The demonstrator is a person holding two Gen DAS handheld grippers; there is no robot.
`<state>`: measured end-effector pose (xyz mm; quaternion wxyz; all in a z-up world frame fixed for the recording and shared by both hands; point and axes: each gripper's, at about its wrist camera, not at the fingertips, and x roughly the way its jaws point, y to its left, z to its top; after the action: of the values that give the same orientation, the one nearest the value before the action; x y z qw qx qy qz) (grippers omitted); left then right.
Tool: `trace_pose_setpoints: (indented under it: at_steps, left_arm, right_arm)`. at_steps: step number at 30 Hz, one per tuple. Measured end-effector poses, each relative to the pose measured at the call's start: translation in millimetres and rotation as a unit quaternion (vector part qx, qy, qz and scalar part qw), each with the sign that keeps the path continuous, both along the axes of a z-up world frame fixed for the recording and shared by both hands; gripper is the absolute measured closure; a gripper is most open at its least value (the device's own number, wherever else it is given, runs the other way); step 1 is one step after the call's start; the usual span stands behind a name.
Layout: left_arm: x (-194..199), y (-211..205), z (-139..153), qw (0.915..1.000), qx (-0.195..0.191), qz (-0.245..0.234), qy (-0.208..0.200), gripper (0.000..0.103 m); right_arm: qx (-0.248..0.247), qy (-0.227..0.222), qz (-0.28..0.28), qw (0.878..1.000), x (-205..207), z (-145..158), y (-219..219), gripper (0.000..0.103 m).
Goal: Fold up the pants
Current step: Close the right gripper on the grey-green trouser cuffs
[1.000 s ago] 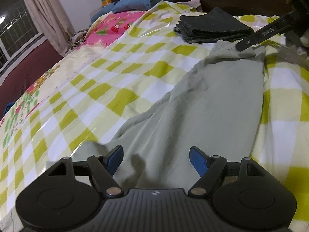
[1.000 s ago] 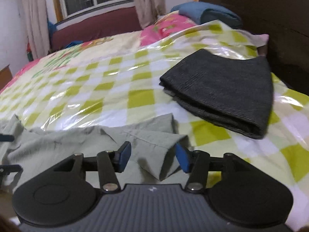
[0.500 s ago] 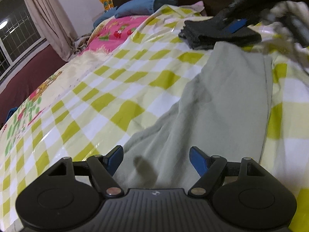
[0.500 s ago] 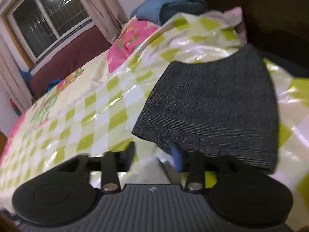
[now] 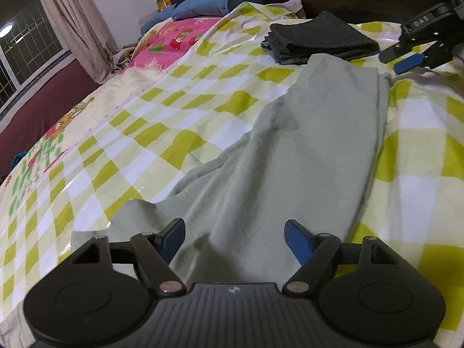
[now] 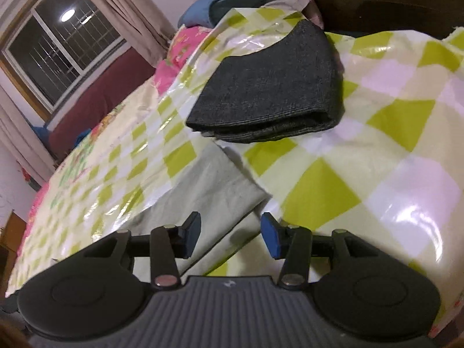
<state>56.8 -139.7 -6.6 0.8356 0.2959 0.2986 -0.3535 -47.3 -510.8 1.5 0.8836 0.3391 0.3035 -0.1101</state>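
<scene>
Left gripper [image 5: 234, 236]: jaws held apart, nothing between them, poised low over the near, rumpled end of the grey-green pants [image 5: 290, 159].

Right gripper [image 6: 230, 236]: jaws likewise apart and empty, set over the far corner of the pants [image 6: 208, 185]; also seen from the left wrist camera [image 5: 417, 55], lifted clear of the cloth.

Pants: laid lengthwise on the checked bedspread [image 5: 179, 121], the far hem just short of the folded dark garment [image 5: 316, 39] — possibly touching it, which cannot be told. The near end is bunched, with a ridge running along the leg.

Folded dark garment: a neat stack, just beyond the pants' far hem [image 6: 269, 87].

Risks, judged:
- The bedspread looks glossy and slick, so the pants may be dragged rather than folded if only one end is gripped.
- A pinch taken at the far corner may catch the bedspread, or nudge the dark stack, given how close it lies.
- Wrinkles at the near end would be folded in unless smoothed first — an uneven edge would likely result.
- Only one layer may be caught where the cloth is doubled.
</scene>
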Motion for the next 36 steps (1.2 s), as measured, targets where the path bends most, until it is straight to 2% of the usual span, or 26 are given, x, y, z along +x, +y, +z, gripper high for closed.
trace_pose_setpoints:
  at_steps: [3, 5, 8, 11, 12, 14, 16, 20, 23, 25, 27, 29, 31, 34, 36]
  left_arm:
    - [-9.0, 2.5, -1.6, 1.0000, 0.003, -0.002, 0.001, 0.014]
    - [-12.3, 4.5, -2.2, 1.0000, 0.001, -0.002, 0.004, 0.014]
    - [-14.3, 4.2, -2.0, 0.9999, -0.006, -0.003, 0.008, 0.014]
    - [-15.7, 2.3, -1.1, 0.9999, -0.013, -0.006, 0.008, 0.014]
    - [-16.4, 2.0, -0.6, 0.9998, -0.015, -0.008, 0.007, 0.014]
    - [-17.3, 1.8, 0.8, 0.9998, -0.018, -0.010, 0.006, 0.014]
    - [-17.5, 1.1, 2.6, 0.9998, -0.019, -0.010, 0.004, 0.014]
    - [-16.4, -3.6, 6.9, 0.9995, -0.029, -0.014, -0.001, 0.014]
    - [-15.3, -10.3, 4.1, 0.9992, -0.033, -0.020, 0.006, 0.014]
    - [-15.9, -15.1, -3.8, 0.9993, -0.023, -0.025, 0.014, 0.014]
    - [-17.5, -16.4, -11.9, 0.9992, -0.013, -0.029, 0.023, 0.014]
    - [-19.9, -13.9, -15.1, 0.9991, -0.009, -0.031, 0.027, 0.014]
    - [-20.2, -9.7, -14.7, 0.9990, -0.010, -0.030, 0.030, 0.014]
    - [-17.2, -4.4, -14.2, 0.9993, -0.012, -0.020, 0.029, 0.014]
    - [-14.8, -1.6, -13.0, 0.9994, -0.014, -0.013, 0.028, 0.014]
  right_arm:
    - [-0.019, -0.010, -0.009, 1.000, -1.8, 9.1, 7.2, 0.060]
    - [-0.036, 0.025, -0.029, 0.999, 0.8, 7.9, 7.7, 0.060]
    - [0.025, 0.050, -0.044, 0.997, 4.6, -10.2, -2.2, 0.063]
    - [0.031, 0.047, -0.046, 0.997, 11.9, -16.2, -0.1, 0.067]
    - [0.028, 0.047, -0.042, 0.998, 14.6, -16.5, 1.5, 0.072]
    - [0.018, 0.053, -0.026, 0.998, 21.3, -18.0, 4.6, 0.099]
    - [0.028, 0.049, -0.023, 0.998, 22.0, -20.3, 2.1, 0.100]
    - [0.018, 0.016, -0.047, 0.999, 12.9, -7.1, -14.3, 0.101]
    - [-0.017, 0.041, -0.074, 0.996, 9.7, -10.9, -27.0, 0.101]
    - [0.002, 0.063, -0.083, 0.995, 7.9, -22.5, -36.4, 0.101]
    - [0.016, 0.057, -0.095, 0.994, 1.4, -20.3, -38.6, 0.100]
    - [-0.008, 0.045, -0.118, 0.992, -7.6, -7.7, -32.5, 0.092]
    - [-0.046, 0.034, -0.123, 0.991, -15.0, 5.2, -22.2, 0.092]
    - [-0.019, 0.011, -0.099, 0.995, -14.7, 9.3, -12.7, 0.092]
    - [-0.004, 0.015, -0.096, 0.995, -7.8, 3.9, -13.5, 0.092]
